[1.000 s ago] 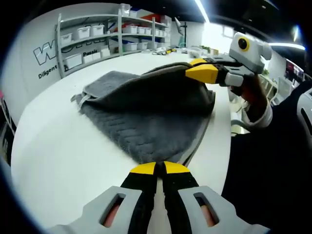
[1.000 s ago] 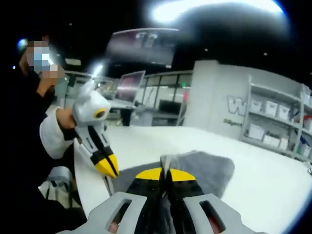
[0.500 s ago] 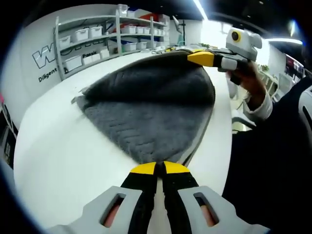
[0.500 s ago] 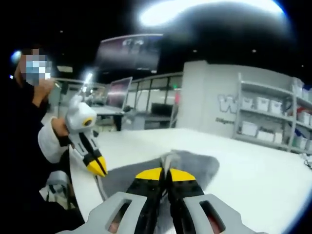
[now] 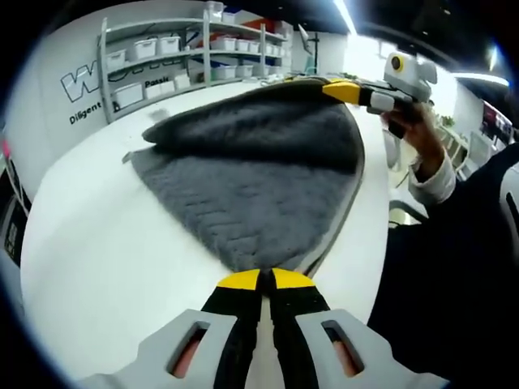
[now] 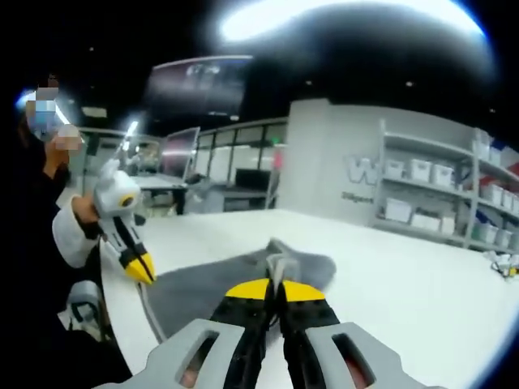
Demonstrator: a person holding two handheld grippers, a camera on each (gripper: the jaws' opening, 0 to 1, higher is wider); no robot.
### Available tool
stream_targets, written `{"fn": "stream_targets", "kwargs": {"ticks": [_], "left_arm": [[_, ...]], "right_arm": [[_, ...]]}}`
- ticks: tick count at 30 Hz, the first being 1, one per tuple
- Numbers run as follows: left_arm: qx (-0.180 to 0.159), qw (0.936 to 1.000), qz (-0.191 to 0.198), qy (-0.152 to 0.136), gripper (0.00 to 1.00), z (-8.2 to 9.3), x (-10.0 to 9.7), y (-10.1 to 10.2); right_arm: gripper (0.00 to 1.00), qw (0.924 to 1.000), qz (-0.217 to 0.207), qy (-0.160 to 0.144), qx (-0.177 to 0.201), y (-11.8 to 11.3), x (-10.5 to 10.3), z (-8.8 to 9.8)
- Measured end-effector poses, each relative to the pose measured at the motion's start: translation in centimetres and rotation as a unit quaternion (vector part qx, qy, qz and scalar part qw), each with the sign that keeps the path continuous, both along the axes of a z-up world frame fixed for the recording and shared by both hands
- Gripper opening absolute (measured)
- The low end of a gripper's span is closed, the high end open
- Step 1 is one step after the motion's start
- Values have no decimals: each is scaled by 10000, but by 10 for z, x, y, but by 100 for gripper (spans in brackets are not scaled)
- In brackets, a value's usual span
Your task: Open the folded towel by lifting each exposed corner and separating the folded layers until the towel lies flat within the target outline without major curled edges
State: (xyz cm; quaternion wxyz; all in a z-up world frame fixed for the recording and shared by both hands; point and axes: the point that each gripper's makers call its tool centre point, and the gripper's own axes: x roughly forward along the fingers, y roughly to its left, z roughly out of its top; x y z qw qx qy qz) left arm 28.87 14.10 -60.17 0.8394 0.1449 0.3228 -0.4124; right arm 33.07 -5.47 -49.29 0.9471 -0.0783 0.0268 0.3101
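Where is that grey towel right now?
In the left gripper view the grey towel lies on the white table, one corner pinched by the left gripper, the far corner raised by the right gripper.

Bright ceiling glare, dim surroundings, seemingly soft fisheye edges.

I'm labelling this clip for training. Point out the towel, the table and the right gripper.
towel (image 5: 259, 186), left gripper view, on its spread grey middle.
table (image 5: 105, 243), left gripper view, on bare white top.
right gripper (image 5: 345, 89), left gripper view, at its yellow tips.
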Motion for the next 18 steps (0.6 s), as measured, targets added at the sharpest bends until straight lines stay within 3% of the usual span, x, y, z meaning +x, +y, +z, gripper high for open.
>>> {"fn": "stream_targets", "kwargs": {"ticks": [18], "left_arm": [[-60,9999,30,81,3,0,-2,-10]], "right_arm": [[0,9989,-455,62,76,-43,13,-1]]}}
